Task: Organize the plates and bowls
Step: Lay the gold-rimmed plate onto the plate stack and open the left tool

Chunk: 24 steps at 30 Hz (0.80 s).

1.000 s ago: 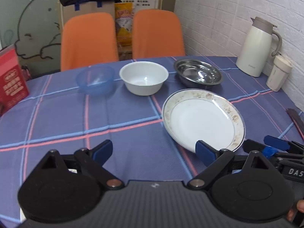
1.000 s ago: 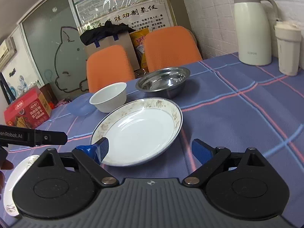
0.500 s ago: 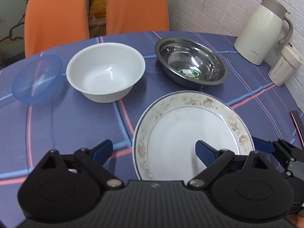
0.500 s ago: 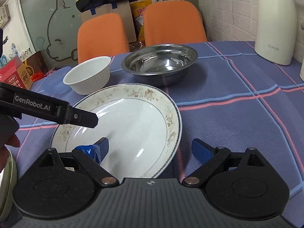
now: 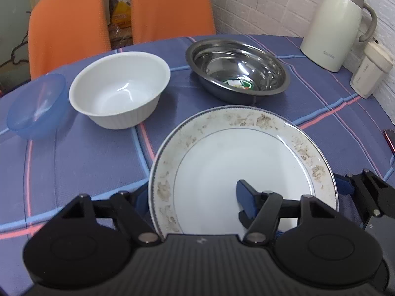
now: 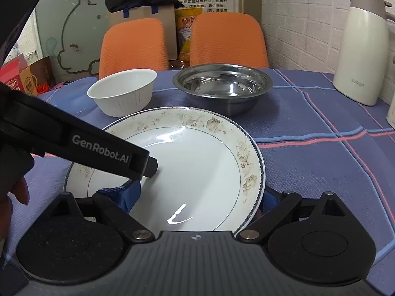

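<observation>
A white plate [image 5: 246,162] with a brown floral rim lies on the blue checked tablecloth. My left gripper [image 5: 191,197] is open astride its near left rim, the right pad over the plate's well and the left finger hidden behind the rim. My right gripper [image 6: 197,197] is open astride the near right rim of the plate [image 6: 197,162]. The left gripper's black finger [image 6: 111,153] reaches over the plate. Behind stand a white bowl [image 5: 121,88], a steel bowl [image 5: 237,66] and a translucent blue bowl [image 5: 37,106].
A cream thermos jug [image 5: 338,24] and a lidded cup [image 5: 370,71] stand at the far right by the brick wall. Two orange chairs [image 5: 66,24] are behind the table. A red box [image 6: 12,79] is at the far left. A hand [image 6: 9,197] holds the left gripper.
Both grippers have moved forward and lower onto the plate, from its near side, until its rim sits between each pair of fingers. The bowls have not moved.
</observation>
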### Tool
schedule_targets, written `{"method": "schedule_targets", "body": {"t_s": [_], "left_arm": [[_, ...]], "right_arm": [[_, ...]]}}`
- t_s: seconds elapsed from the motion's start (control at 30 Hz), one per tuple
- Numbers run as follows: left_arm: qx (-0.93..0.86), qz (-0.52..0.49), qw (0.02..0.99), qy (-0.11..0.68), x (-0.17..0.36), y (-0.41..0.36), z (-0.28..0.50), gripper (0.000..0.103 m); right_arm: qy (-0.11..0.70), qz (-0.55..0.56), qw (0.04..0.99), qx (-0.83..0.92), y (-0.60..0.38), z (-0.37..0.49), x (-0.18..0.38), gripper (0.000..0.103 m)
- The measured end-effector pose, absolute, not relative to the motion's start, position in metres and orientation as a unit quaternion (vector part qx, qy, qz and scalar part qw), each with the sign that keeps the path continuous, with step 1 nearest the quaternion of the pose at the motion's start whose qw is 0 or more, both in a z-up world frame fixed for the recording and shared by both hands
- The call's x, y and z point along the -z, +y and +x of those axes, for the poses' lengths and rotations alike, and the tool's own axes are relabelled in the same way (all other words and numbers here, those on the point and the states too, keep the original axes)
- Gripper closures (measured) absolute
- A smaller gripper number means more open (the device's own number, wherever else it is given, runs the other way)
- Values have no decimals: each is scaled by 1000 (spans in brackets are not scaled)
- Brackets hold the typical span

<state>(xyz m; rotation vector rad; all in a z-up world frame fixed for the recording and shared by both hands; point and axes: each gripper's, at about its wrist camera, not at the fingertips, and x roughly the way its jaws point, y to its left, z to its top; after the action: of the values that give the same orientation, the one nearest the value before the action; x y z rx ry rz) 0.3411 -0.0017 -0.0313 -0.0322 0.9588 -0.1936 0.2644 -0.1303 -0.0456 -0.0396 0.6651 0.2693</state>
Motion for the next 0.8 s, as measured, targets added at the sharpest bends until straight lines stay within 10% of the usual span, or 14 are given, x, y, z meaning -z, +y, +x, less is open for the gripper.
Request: {"method": "schedule_targets", "body": {"t_s": [0.8], "left_arm": [[6,-42,924,381,-32,107,183,39]], "right_arm": [[257,-29,932,-253,-32,150,-4,19]]}}
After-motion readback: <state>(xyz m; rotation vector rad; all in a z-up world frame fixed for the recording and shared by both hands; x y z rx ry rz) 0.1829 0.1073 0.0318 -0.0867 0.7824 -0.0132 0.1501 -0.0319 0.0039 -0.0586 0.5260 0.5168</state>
